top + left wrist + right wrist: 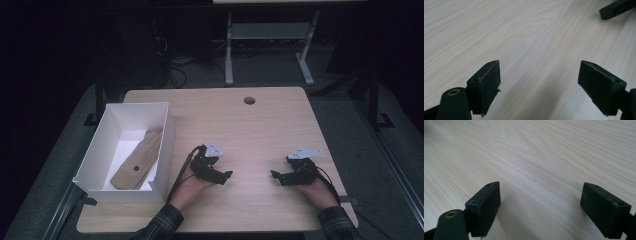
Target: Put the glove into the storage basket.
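My left gripper [222, 176] and right gripper [280, 177] rest on the desk [260, 125], fingers spread wide, nothing between them. The tan cloth [137, 160] lies in the white box [92, 150], left of my left fingers; reaching sideways could shove the box.

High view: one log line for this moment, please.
left gripper: open, empty | right gripper: open, empty | tan cloth item: inside white rectangular box | light wooden table: both grippers low over it
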`<state>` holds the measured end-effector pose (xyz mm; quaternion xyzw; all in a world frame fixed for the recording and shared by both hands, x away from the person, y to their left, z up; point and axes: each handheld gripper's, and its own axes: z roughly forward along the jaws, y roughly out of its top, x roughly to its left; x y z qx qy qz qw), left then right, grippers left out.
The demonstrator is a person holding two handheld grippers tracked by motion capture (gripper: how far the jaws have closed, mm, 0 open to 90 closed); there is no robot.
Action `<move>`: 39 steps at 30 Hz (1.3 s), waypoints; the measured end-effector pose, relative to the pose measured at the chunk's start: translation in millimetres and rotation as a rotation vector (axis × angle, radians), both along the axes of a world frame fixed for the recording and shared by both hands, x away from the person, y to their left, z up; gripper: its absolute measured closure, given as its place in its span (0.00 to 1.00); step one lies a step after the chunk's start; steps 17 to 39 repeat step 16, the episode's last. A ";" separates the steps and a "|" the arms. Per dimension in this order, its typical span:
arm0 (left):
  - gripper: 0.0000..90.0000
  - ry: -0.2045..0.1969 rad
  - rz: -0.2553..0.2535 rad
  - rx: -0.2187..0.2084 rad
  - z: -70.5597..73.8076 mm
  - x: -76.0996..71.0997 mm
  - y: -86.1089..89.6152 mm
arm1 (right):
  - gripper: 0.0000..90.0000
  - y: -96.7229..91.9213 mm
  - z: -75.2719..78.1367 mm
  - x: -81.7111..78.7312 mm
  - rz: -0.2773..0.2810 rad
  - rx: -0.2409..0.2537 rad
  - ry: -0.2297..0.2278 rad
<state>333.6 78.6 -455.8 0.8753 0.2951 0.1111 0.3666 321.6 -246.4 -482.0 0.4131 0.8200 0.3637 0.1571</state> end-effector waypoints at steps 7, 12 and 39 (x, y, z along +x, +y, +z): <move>0.18 -0.005 -0.023 0.051 -16.4 -2.6 -5.8 | 0.18 0.0 0.0 0.0 0.000 0.000 -0.001; 0.15 -0.024 -0.024 0.008 -21.9 -4.5 -4.1 | 0.18 0.0 0.0 0.0 0.000 0.000 0.000; 0.15 -0.027 -0.025 0.001 -22.6 -5.0 -3.2 | 0.18 0.0 0.0 0.0 0.000 0.000 0.000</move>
